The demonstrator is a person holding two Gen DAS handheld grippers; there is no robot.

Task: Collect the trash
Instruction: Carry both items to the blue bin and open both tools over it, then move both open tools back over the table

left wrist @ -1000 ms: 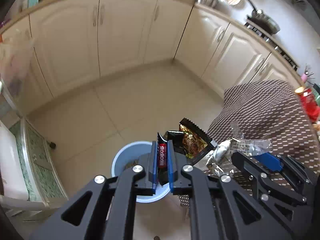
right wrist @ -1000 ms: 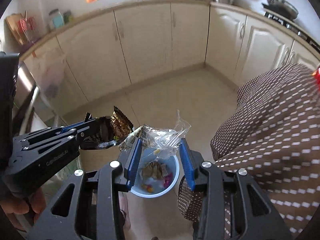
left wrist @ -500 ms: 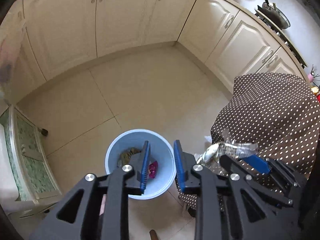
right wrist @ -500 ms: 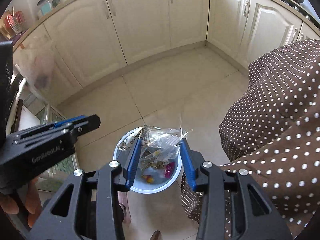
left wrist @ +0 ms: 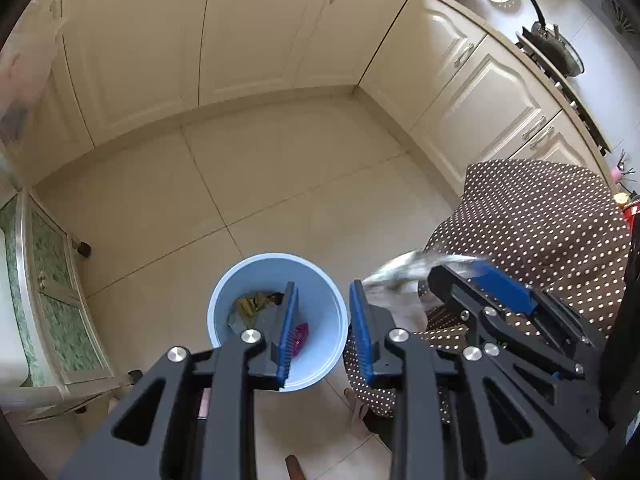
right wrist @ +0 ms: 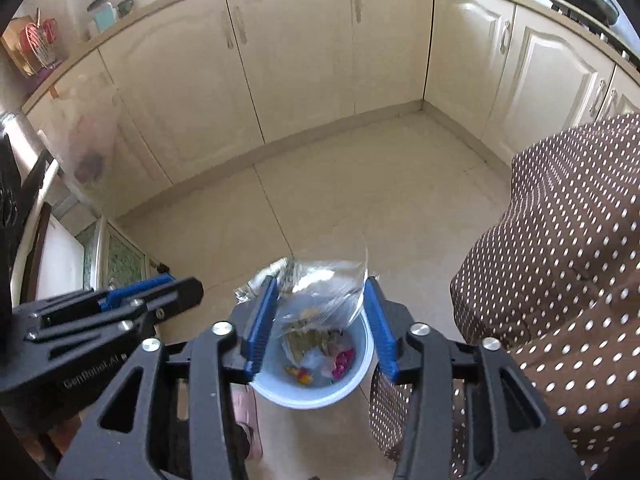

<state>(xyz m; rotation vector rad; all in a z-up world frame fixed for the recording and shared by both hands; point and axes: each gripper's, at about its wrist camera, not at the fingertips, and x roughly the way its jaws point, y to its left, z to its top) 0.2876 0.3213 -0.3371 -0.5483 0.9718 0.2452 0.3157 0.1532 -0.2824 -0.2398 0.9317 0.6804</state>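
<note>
A light blue bin point(left wrist: 320, 304) stands on the tiled floor with wrappers in it; it also shows in the right wrist view point(right wrist: 316, 392). My left gripper point(left wrist: 322, 300) is open and empty above the bin. My right gripper point(right wrist: 320, 292) hangs over the bin with a blurred clear plastic bag point(right wrist: 320, 292) between its spread fingers. The bag also shows in the left wrist view point(left wrist: 404, 276), at the right gripper's tip.
A table with a brown polka-dot cloth point(left wrist: 540, 224) stands right of the bin. Cream kitchen cabinets point(left wrist: 240, 40) line the far walls. A glass-fronted low cabinet point(left wrist: 52, 300) is on the left. A foot point(right wrist: 248, 420) is beside the bin.
My left gripper opened and the dark snack wrapper it held is gone from its fingers. Both grippers moved over the bin. The clear bag is now blurred.
</note>
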